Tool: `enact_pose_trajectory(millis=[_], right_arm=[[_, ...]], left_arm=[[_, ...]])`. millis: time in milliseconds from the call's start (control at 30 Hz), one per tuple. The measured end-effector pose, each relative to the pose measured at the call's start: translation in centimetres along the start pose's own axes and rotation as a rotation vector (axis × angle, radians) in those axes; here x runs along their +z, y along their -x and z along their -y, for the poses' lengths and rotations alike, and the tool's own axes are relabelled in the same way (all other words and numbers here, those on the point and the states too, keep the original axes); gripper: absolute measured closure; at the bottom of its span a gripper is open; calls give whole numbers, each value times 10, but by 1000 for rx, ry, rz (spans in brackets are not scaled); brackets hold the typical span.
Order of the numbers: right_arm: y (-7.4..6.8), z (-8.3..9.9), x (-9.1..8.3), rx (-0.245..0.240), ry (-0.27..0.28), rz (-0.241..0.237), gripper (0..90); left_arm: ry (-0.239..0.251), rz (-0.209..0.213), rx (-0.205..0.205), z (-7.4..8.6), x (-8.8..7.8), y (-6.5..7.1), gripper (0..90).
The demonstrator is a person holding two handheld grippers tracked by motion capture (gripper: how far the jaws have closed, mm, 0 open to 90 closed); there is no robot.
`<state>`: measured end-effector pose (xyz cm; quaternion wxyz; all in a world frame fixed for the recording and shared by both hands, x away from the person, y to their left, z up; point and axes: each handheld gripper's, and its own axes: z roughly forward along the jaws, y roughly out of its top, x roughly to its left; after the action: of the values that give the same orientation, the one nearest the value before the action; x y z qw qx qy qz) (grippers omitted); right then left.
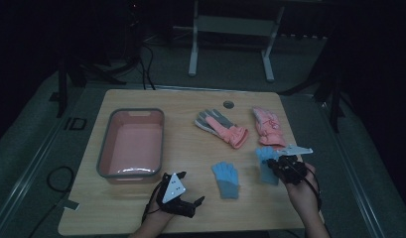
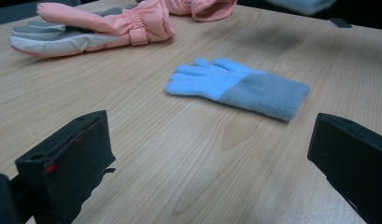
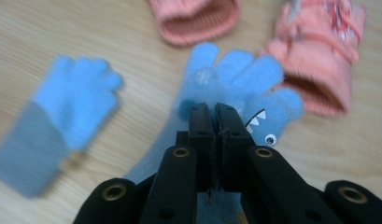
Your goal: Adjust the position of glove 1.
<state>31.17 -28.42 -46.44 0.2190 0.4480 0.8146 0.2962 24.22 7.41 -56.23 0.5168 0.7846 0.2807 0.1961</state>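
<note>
From up high, the pink bin [image 1: 131, 144] is empty and all four gloves are on the wooden table [image 1: 190, 208], so I'd guess the sorting has barely started. My left gripper [image 1: 183, 198] sits near the front edge. In the left gripper view its jaws are wide apart with nothing between them, and the plain blue glove [image 2: 237, 86] lies ahead. In the right gripper view, my right gripper [image 3: 215, 114] is pinched tight on the shark-face blue glove [image 3: 244, 79], beside the pink ski gloves [image 3: 319, 60].

Left gripper [image 2: 212, 163] hangs low over the wooden table [image 2: 188, 186], jaws spread wide, a blue glove [image 2: 237, 87] lying flat ahead and pink gloves [image 2: 95, 28] farther off left.
</note>
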Motion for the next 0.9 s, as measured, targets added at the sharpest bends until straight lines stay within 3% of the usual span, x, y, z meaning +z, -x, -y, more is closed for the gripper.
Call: enact_pose_trajectory(millis=[200, 333, 400, 600, 900], right_arm=[[-26, -27, -11, -27, 37, -27, 861], [-46, -38, -8, -53, 48, -64, 860], [-58, -41, -2, -73, 44, -109, 860], [-82, -40, 17, -127, 1, -185, 859], [-94, -26, 39, -140, -56, -261, 858]], left_arm=[[-1, -1, 4, 0, 0, 0, 0], [0, 1, 1, 0, 0, 0, 0], [-1, 2, 0, 0, 0, 0, 0], [1, 2, 6, 0, 0, 0, 0], [0, 1, 4, 0, 0, 0, 0]])
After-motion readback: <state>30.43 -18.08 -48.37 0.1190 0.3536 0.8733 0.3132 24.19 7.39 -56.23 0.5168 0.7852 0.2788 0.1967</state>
